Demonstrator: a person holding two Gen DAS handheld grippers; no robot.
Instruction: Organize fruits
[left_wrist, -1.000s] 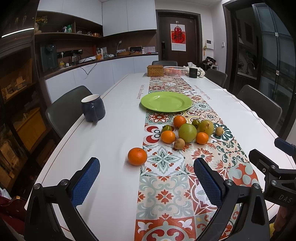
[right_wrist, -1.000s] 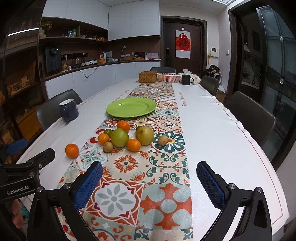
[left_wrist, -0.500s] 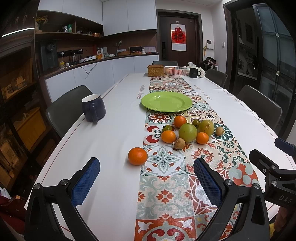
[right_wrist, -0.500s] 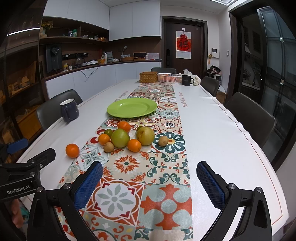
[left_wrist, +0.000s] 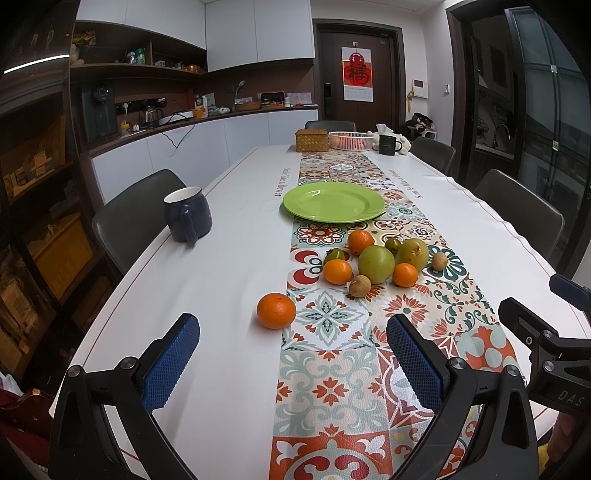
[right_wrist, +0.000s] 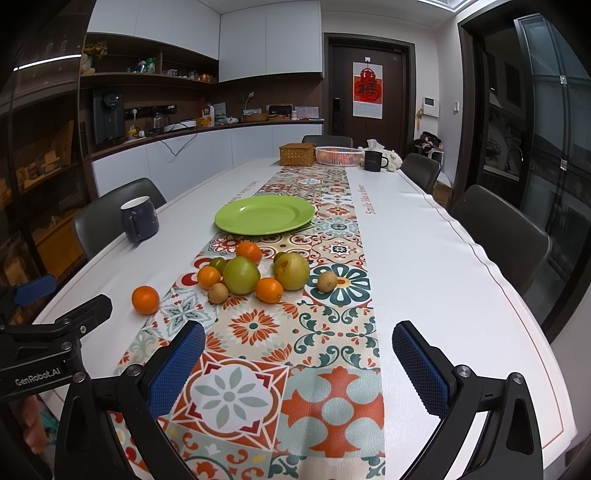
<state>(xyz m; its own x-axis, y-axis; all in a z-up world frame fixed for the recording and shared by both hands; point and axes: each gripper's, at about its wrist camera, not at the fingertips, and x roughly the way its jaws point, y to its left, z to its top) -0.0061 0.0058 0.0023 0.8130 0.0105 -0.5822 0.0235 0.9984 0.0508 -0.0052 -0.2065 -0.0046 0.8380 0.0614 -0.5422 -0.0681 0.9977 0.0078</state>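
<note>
A cluster of fruit lies on the patterned runner: a green apple, a yellow-green pear, several small oranges and small brown fruits. One orange lies apart on the white cloth, nearest my left gripper, which is open and empty. An empty green plate sits beyond the cluster. In the right wrist view the apple, pear, lone orange and plate show ahead of my right gripper, open and empty.
A dark blue mug stands at the left of the table. A wicker box, a white basket and a black mug sit at the far end. Grey chairs line both sides.
</note>
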